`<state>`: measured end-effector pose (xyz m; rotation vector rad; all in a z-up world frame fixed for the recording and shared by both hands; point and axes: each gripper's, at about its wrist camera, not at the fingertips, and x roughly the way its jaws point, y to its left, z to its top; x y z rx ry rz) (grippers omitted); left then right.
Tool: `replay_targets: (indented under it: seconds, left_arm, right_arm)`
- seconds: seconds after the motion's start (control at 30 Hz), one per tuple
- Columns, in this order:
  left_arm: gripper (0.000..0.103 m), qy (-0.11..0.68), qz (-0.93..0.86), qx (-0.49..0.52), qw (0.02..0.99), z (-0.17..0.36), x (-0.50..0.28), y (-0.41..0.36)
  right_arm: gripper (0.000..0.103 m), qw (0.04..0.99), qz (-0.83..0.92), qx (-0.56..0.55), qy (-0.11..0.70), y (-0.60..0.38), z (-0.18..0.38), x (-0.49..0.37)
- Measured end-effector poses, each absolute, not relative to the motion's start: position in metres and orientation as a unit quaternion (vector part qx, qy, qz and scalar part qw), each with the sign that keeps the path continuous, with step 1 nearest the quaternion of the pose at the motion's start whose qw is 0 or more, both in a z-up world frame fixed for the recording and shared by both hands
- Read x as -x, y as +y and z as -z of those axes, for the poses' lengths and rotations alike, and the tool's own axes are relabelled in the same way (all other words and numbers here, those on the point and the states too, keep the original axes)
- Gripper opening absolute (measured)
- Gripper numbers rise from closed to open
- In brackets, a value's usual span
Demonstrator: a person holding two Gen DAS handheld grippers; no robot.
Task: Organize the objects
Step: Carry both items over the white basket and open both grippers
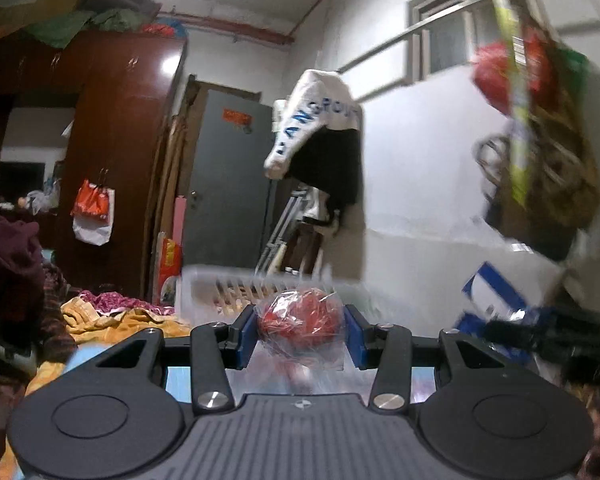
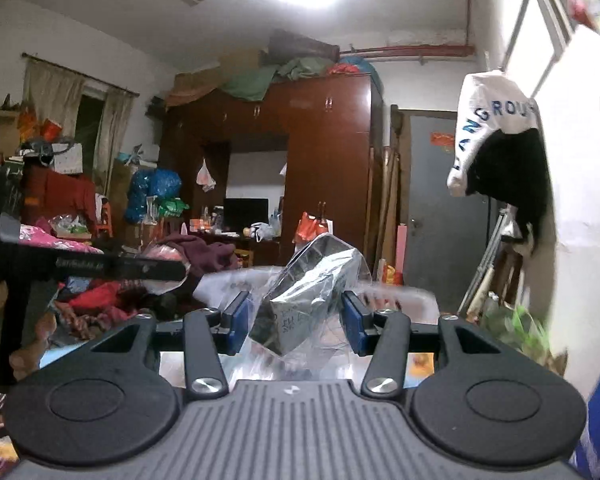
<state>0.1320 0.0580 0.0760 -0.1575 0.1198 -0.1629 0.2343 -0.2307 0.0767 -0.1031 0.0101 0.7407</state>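
- Left wrist view: left hand-held gripper (image 1: 301,330) pinches a red round item in clear plastic wrap (image 1: 300,320), blue pads touching it on both sides, item lifted off any surface.
- Just beyond the wrapped item sits a white slotted basket (image 1: 228,286), blurred; its rim is at about gripper height, slightly left of centre and far of the fingers.
- Left near side: heap of yellow and patterned clothes (image 1: 108,316). Far left: brown wardrobe (image 1: 112,152). Centre far: grey door (image 1: 228,184). White garment with blue letters (image 1: 316,120) hangs on the right wall.
- Right side: dark blurred bar, probably the other tool, cannot confirm.
- Right wrist view: right hand-held gripper (image 2: 296,322) pinches a dark box in a clear plastic bag (image 2: 304,300), box tilted, top leaning right, bag film bulging past the pads.
- The same white basket's rim (image 2: 396,292) shows just behind the box, smeared by motion.
- Far side: wardrobe, dark monitor (image 2: 246,210) on a cluttered desk (image 2: 228,236), piles of clothes at left.
- Step, as I judge it: both items are carried, transport phase toward the basket, nothing released yet.
- Next move calls for: bring each gripper over the basket opening, clear the rim, lower, then spread the fingers one side at a time.
- Watch out: loose film may cling to the pads on release; the tilted box could tip against the basket wall.
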Motion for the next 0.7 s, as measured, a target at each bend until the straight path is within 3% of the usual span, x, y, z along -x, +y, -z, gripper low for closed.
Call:
replay_targets:
  seconds: [0.17, 0.3, 0.33, 0.4, 0.43, 0.53, 0.7]
  left_arm:
    - [0.049, 0.142, 0.054, 0.086, 0.985, -0.099, -0.223, 0.065]
    - [0.052, 0.166, 0.050, 0.087, 0.981, -0.092, -0.253, 0.064]
    - [0.056, 0.165, 0.047, 0.084, 0.982, -0.091, -0.256, 0.064]
    - [0.084, 0.166, 0.042, 0.089, 0.981, -0.089, -0.258, 0.066]
    - [0.085, 0.164, 0.045, 0.094, 0.981, -0.090, -0.255, 0.067]
    - [0.085, 0.140, 0.060, 0.092, 0.984, -0.092, -0.224, 0.070]
    - [0.090, 0.139, 0.056, 0.070, 0.986, -0.063, -0.156, 0.071]
  right_arm:
    - [0.051, 0.936, -0.339, 0.066, 0.066, -0.191, -0.099, -0.314]
    - [0.052, 0.937, -0.329, 0.072, 0.086, -0.181, -0.096, -0.337]
    - [0.056, 0.938, -0.330, 0.068, 0.086, -0.184, -0.092, -0.337]
    - [0.083, 0.940, -0.326, 0.058, 0.085, -0.189, -0.092, -0.335]
    - [0.103, 0.942, -0.321, 0.054, 0.078, -0.193, -0.092, -0.329]
    - [0.103, 0.940, -0.335, 0.029, 0.052, -0.215, -0.093, -0.300]
    - [0.103, 0.938, -0.333, -0.015, 0.093, -0.268, -0.049, -0.255]
